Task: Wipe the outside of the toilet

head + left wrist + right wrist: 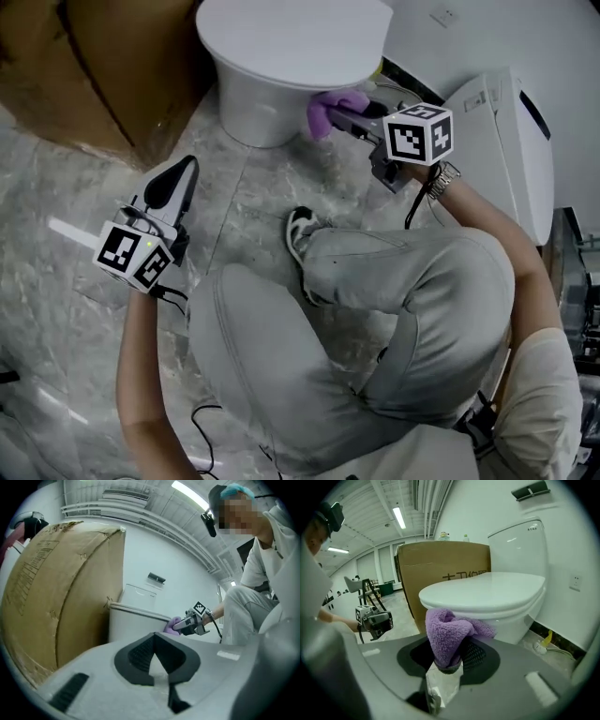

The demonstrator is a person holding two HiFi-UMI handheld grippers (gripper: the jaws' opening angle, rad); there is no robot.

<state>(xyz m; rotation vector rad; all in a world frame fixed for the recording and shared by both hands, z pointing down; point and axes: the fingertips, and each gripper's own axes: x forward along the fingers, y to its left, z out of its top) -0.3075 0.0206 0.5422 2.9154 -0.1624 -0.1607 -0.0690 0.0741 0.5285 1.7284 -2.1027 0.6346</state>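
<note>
The white toilet [281, 56] stands at the top of the head view with its lid down. My right gripper [349, 117] is shut on a purple cloth [330, 111], which it holds at the bowl's right side just under the lid's rim. In the right gripper view the cloth [450, 634] bunches out of the jaws in front of the bowl [511, 620]; I cannot tell if they touch. My left gripper [178, 180] hangs over the floor to the left of the toilet, shut and holding nothing. From the left gripper view I see the bowl [136, 625] and the cloth [172, 624].
A large cardboard box [84, 66] stands close against the toilet's left side. A white appliance [511, 141] is at the right by the wall. The person's bent legs and a shoe [300, 234] fill the marble floor in front. A yellow item [544, 641] lies by the wall.
</note>
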